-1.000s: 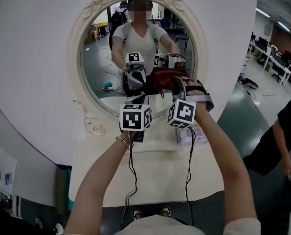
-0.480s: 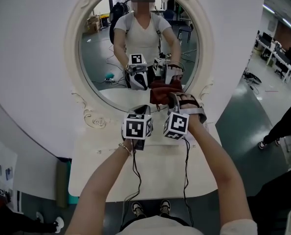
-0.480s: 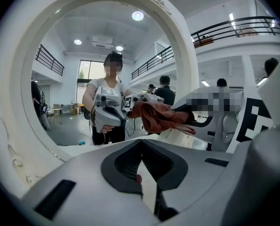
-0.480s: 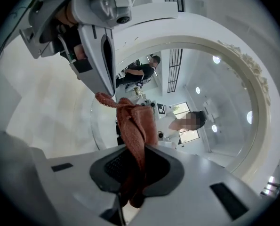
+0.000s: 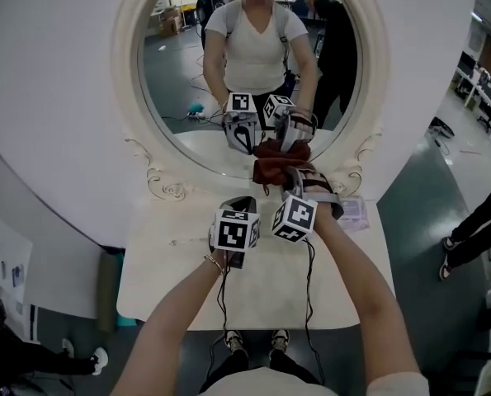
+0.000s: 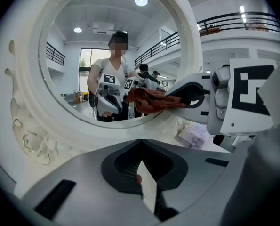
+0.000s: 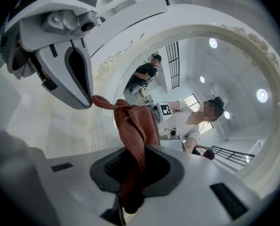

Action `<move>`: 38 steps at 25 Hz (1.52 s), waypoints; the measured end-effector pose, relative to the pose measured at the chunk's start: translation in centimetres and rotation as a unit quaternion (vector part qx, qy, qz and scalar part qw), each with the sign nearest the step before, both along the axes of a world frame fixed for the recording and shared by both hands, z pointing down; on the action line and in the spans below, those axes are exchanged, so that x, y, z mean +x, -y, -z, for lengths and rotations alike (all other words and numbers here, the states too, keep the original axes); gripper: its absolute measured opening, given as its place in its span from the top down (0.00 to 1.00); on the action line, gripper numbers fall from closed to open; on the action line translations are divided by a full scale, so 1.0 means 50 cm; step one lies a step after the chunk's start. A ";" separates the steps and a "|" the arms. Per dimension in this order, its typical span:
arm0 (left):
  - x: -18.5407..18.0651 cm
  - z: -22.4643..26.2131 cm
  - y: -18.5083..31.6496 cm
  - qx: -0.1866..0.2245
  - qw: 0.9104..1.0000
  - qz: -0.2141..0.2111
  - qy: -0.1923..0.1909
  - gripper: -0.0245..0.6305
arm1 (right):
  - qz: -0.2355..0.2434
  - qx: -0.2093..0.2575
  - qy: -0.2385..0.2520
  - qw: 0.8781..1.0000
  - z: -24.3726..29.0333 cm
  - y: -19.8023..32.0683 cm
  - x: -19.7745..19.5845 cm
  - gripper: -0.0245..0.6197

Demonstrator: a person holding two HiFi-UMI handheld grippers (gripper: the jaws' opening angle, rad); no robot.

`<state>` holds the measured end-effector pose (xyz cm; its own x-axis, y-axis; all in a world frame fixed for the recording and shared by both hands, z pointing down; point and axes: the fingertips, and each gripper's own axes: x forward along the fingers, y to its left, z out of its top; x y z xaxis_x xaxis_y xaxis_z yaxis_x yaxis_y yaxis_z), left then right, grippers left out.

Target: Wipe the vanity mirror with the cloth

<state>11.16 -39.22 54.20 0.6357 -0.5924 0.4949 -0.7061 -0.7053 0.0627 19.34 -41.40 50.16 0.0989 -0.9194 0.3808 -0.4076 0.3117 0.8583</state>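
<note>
1. Centrally, the rust-red woven cloth [image 5: 271,162] sits bunched against the lower part of the round vanity mirror [image 5: 187,81], where it meets its own reflection in the glass.
2. The right gripper [image 5: 293,176] has its jaws closed on the cloth. In the right gripper view the fabric rises from between the pads as a twisted fold.
3. The left gripper [image 5: 242,205] is just beside the right one, on its left and a little further from the glass. Its jaws are drawn together at the tips, and the left gripper view shows nothing between them.
4. A cream carved frame [image 5: 128,97] with scrollwork rings the mirror. The glass reflects both grippers and the person in a white top.
5. Below the mirror is the white tabletop [image 5: 171,287], with both forearms reaching over it.
6. A pale lilac packet [image 5: 354,213] lies on that top, to the right of the right gripper.
7. At the far right, a person in dark clothes [image 5: 476,221] stands on the grey floor.
</note>
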 end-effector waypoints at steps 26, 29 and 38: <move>-0.122 -0.045 -0.022 -0.030 0.998 0.034 -0.040 0.95 | 0.014 0.007 0.137 0.990 -0.014 0.011 -0.102 0.86; -0.136 -0.016 -0.035 -0.011 0.998 0.041 -0.053 0.95 | 0.012 0.044 0.188 0.981 0.044 -0.016 -0.104 0.86; -0.171 0.133 -0.046 0.057 0.988 0.055 -0.131 0.95 | -0.007 0.154 0.389 0.908 0.209 -0.119 -0.089 0.86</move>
